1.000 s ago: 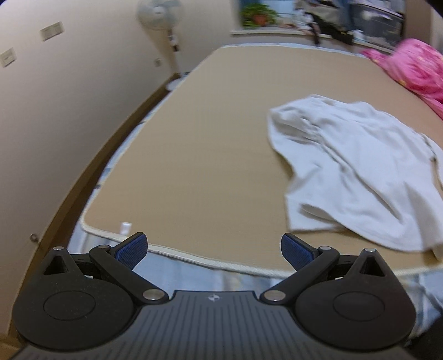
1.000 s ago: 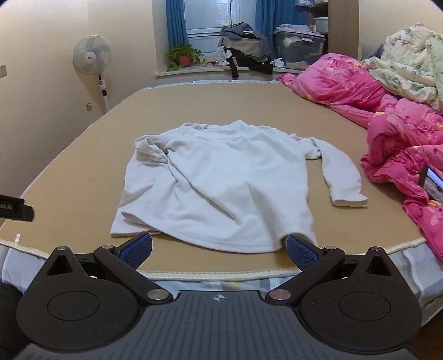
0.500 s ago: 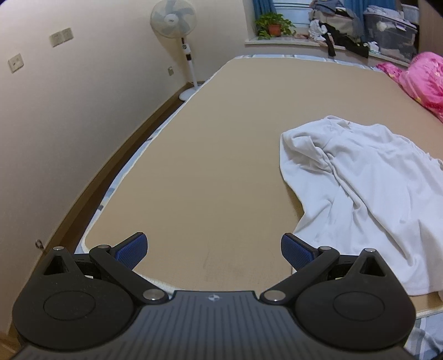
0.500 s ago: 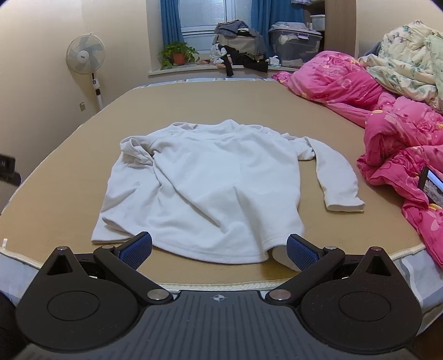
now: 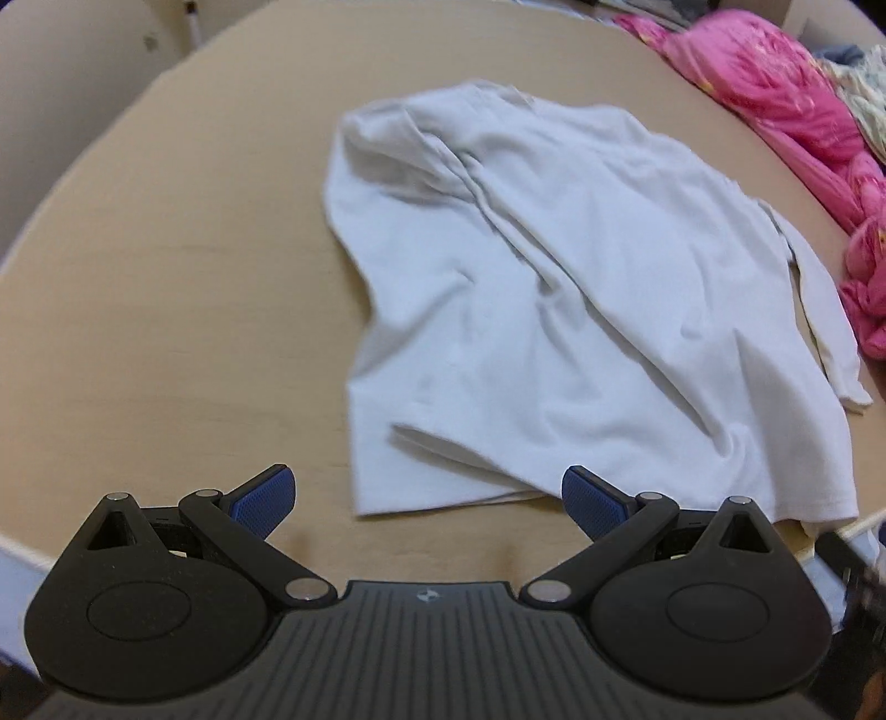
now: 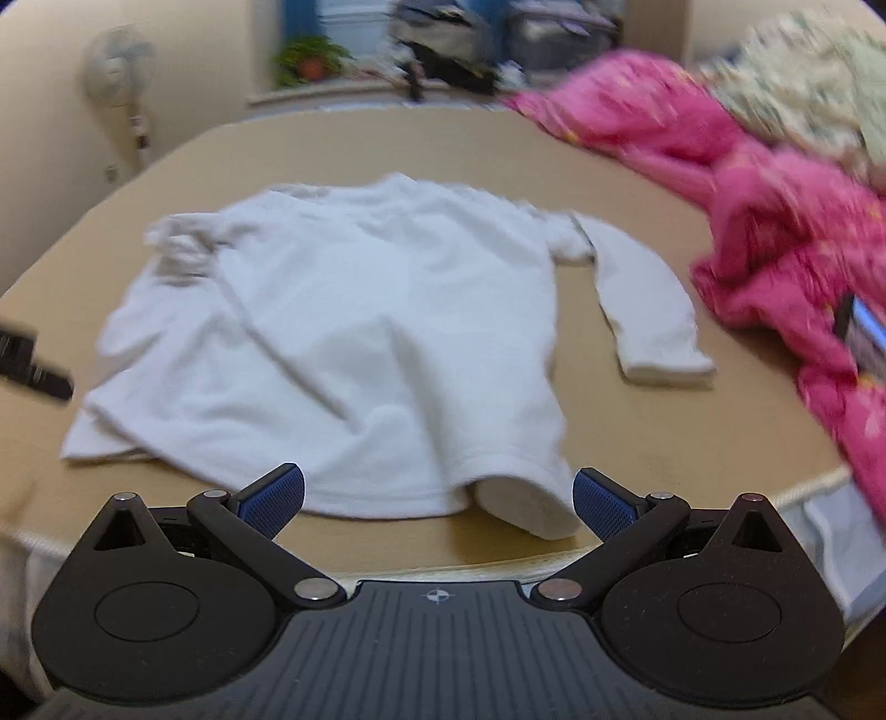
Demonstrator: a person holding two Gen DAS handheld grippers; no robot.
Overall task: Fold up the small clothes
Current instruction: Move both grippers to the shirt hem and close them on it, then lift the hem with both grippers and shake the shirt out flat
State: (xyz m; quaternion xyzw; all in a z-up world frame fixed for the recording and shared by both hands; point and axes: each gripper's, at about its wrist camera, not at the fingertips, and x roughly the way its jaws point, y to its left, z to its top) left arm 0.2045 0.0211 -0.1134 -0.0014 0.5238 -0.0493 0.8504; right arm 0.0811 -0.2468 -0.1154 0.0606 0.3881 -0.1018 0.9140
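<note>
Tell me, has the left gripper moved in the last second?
Yes. The left gripper has swung right and closer to the white shirt: its hem corner now lies between the open fingers, and the fan has left the view.

- A home bedroom: a wide bed [image 6: 637, 443] under a tan mat fills the room, its piped edge at the near side.
- Rumpled pink bedding [image 6: 775, 232] and a floral quilt [image 6: 803, 83] heap along the right.
- A pedestal fan [image 6: 119, 72] stands by the far left wall.
- On the far windowsill [image 6: 332, 94], between blue curtains [image 6: 293, 19], sit a potted plant [image 6: 310, 58] and piled clothes [image 6: 443, 39].
</note>
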